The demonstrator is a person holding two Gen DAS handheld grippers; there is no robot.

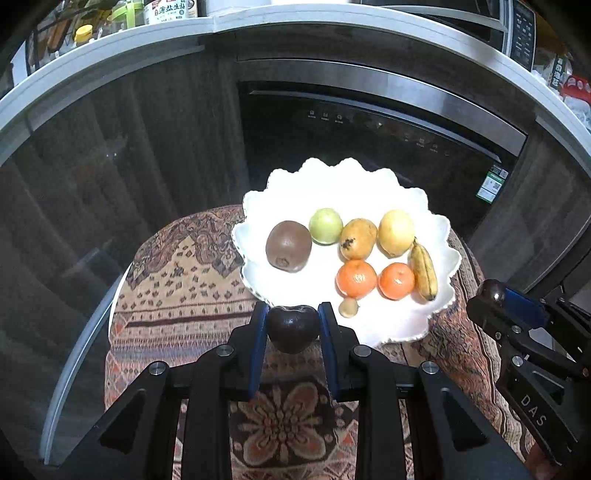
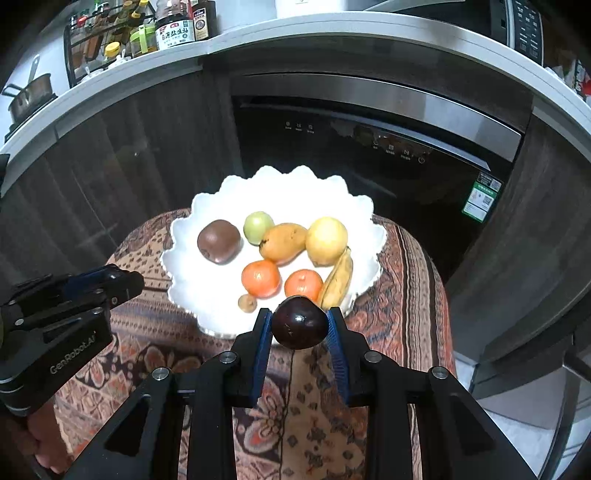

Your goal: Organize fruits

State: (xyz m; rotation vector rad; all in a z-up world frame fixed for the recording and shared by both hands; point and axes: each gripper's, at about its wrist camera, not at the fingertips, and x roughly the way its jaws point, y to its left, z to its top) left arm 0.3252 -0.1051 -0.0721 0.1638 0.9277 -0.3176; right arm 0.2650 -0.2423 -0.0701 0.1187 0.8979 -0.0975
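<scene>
Left wrist view: the left claw (image 1: 293, 328) was seen closed on a dark plum (image 1: 293, 328), the fruit pinched between the two blue pads at their tips and held clear above the patterned cloth (image 1: 177, 288), just at the near edge of the white scalloped plate (image 1: 280, 181). On the plate were laid a brown kiwi (image 1: 288, 246), a green fruit (image 1: 325, 226), a spotted mango (image 1: 357, 238), a yellow fruit (image 1: 395, 232), two tangerines (image 1: 356, 278) side by side, a small banana (image 1: 424, 272) along the right side, and a small tan fruit (image 1: 348, 307) near the front rim. At the right edge of the same view the right claw (image 1: 491, 295) was seen from the side, a dark rounded fruit gripped at its tip.

Right wrist view: the right claw (image 2: 299, 328) was seen clamped on a second dark plum (image 2: 299, 323), held between its blue pads just over the near rim of the plate (image 2: 221, 195), in front of the banana (image 2: 338, 282) and the nearer tangerine (image 2: 303, 284). The left claw (image 2: 125, 284) was seen at the left, beside the plate, above the cloth-covered desk (image 2: 406, 266). Behind the plate a dark appliance door (image 2: 369, 140) was visible under a counter carrying bottles (image 2: 173, 29).
</scene>
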